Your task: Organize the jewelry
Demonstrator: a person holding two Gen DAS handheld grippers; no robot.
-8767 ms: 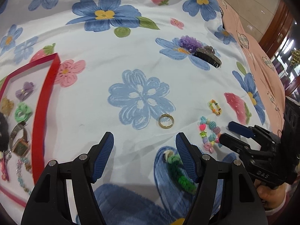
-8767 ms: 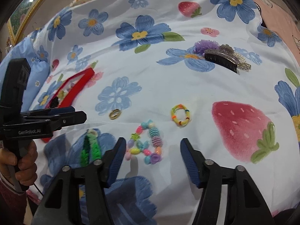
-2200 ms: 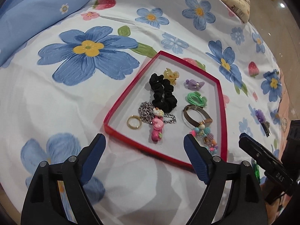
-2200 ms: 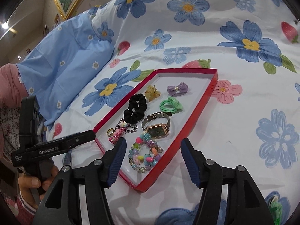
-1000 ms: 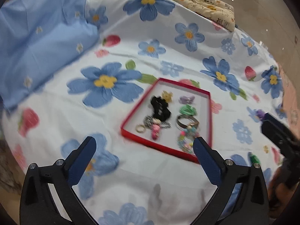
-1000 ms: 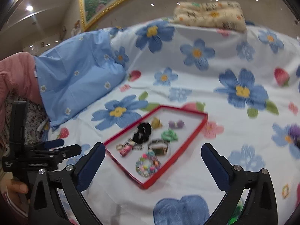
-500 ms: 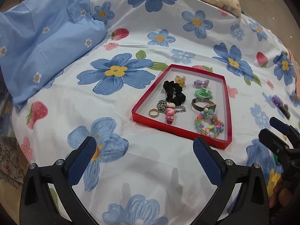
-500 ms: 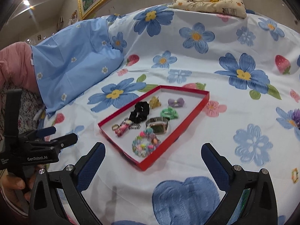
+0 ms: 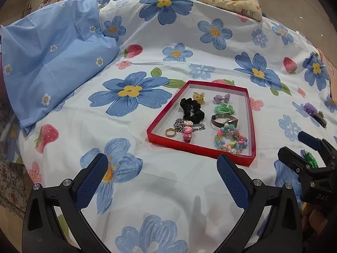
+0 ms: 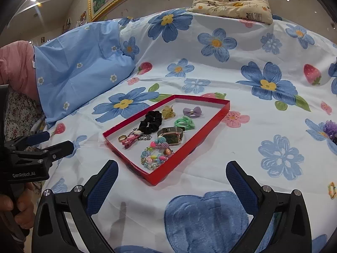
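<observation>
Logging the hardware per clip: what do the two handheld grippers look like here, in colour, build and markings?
Both match: black plastic frames with silver bolt heads, and two fingers lined with dark blue cross-hatched pads. The left gripper, seen from the right wrist view, has white "GenRobot.AI" lettering on its body. The right gripper, seen from the left wrist view, carries partly readable white letters. A bare hand grips the left handle.

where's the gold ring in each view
Left wrist: the gold ring lies in the red tray, near-left corner, left of the pink charm.
Right wrist: the gold ring lies at the tray's left end, beside the same charm.
Shared landmark: the black scrunchie, just beyond the ring.
</observation>
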